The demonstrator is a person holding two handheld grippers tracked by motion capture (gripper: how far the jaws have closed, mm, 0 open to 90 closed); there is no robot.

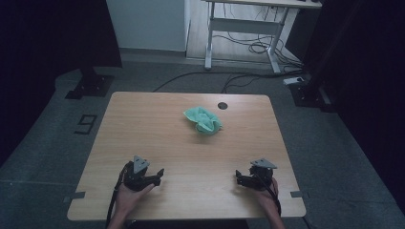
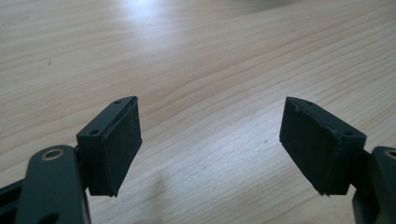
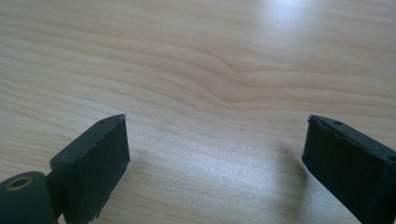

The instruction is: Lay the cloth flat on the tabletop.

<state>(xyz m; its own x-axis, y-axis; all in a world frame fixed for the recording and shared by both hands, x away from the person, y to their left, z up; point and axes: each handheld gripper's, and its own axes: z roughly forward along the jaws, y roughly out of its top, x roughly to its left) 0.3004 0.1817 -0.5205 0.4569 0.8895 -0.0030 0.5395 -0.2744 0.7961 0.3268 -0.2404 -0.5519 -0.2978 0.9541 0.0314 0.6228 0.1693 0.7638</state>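
Note:
A crumpled green cloth point(image 1: 204, 119) lies on the wooden table point(image 1: 143, 133), toward the far middle. My left gripper point(image 1: 155, 175) rests low near the front left of the table, held by a hand, far from the cloth. My right gripper point(image 1: 239, 177) sits near the front right, also well short of the cloth. In the left gripper view the jaws stand wide apart point(image 2: 210, 140) with only bare wood between them. In the right gripper view the right gripper point(image 3: 215, 158) is likewise open over bare wood.
A small dark round cap point(image 1: 222, 105) sits in the tabletop just behind the cloth. Beyond the table are a white desk frame point(image 1: 243, 28), cables on the floor point(image 1: 229, 78) and dark stands at both sides.

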